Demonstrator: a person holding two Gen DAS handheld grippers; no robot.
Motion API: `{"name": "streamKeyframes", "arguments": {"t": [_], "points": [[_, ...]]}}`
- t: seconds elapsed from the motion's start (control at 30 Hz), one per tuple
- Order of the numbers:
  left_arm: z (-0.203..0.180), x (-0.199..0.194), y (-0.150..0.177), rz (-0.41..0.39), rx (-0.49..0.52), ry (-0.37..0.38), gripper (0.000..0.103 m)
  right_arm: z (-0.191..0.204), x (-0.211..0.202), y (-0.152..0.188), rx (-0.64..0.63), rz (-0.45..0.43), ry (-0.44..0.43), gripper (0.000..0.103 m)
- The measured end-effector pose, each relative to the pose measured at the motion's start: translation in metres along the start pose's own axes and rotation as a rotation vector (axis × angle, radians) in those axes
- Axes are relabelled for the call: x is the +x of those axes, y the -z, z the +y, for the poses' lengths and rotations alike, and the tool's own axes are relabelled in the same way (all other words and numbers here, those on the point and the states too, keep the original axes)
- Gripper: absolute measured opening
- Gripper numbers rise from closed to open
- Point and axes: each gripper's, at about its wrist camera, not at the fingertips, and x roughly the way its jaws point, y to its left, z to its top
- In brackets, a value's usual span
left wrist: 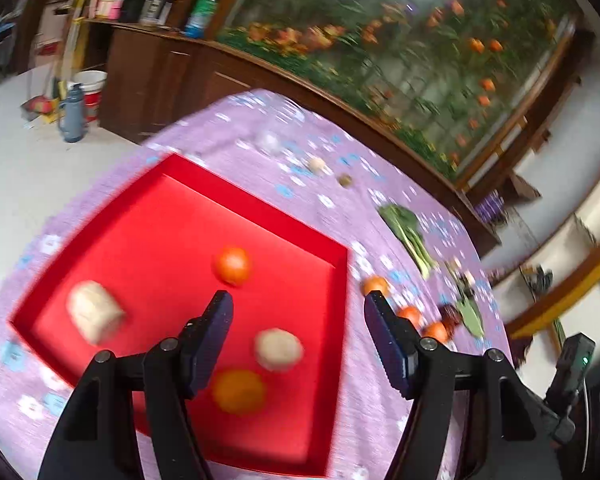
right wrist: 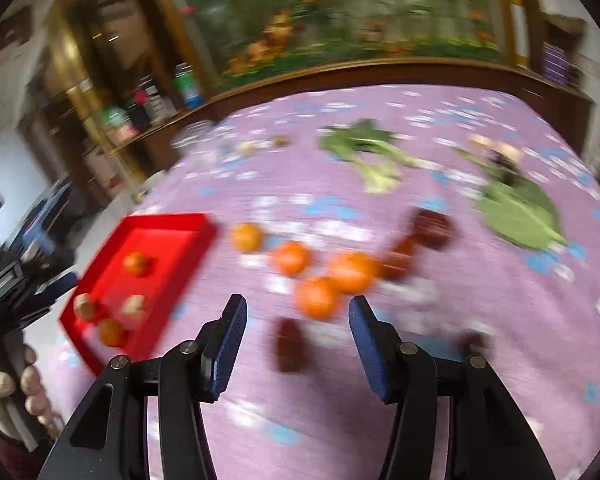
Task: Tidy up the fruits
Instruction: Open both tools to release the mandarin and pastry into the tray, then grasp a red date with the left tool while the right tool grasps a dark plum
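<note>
A red tray [left wrist: 204,196] lies on the purple flowered tablecloth; it also shows in the right wrist view [right wrist: 168,220]. In it lie two oranges [left wrist: 232,266] [left wrist: 239,391] and two pale beige pieces [left wrist: 94,312] [left wrist: 278,349]. My left gripper [left wrist: 298,304] is open and empty above the tray's right part. Several oranges [right wrist: 318,296] [right wrist: 352,270] [right wrist: 291,257] [right wrist: 247,236] lie on the cloth right of the tray. My right gripper [right wrist: 298,308] is open and empty, just short of the nearest orange. Both views are blurred.
Dark brown blocks [right wrist: 290,344] [right wrist: 432,226] lie among the oranges. Leafy greens [right wrist: 364,148] [right wrist: 520,212] and small pale items [left wrist: 317,164] lie farther back on the cloth. A wooden cabinet with a flower picture [left wrist: 380,40] stands behind the table.
</note>
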Motion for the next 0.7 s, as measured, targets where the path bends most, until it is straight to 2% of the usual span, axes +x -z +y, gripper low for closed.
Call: {"name": "streamKeyframes", "arguments": {"t": [0.07, 0.2, 0.33, 0.5, 0.7], "points": [[-0.020, 0.011, 0.009, 0.039, 0.043, 0.017, 0.067, -0.027, -0.008, 0.007, 0.043, 0.000, 0.034, 0.058], [-0.056, 0.032, 0.030, 0.111, 0.130, 0.046, 0.067, -0.057, -0.014, 0.016, 0.071, 0.005, 0.077, 0.058], [-0.089, 0.052, 0.053, 0.180, 0.211, 0.070, 0.067, -0.066, -0.011, 0.021, 0.040, 0.010, 0.108, 0.057], [-0.118, 0.075, 0.077, 0.253, 0.265, 0.055, 0.067, -0.071, 0.000, 0.024, 0.005, 0.037, 0.132, 0.057], [-0.144, 0.094, 0.092, 0.273, 0.345, 0.025, 0.067, -0.077, 0.008, 0.026, -0.011, 0.054, 0.141, 0.057]]}}
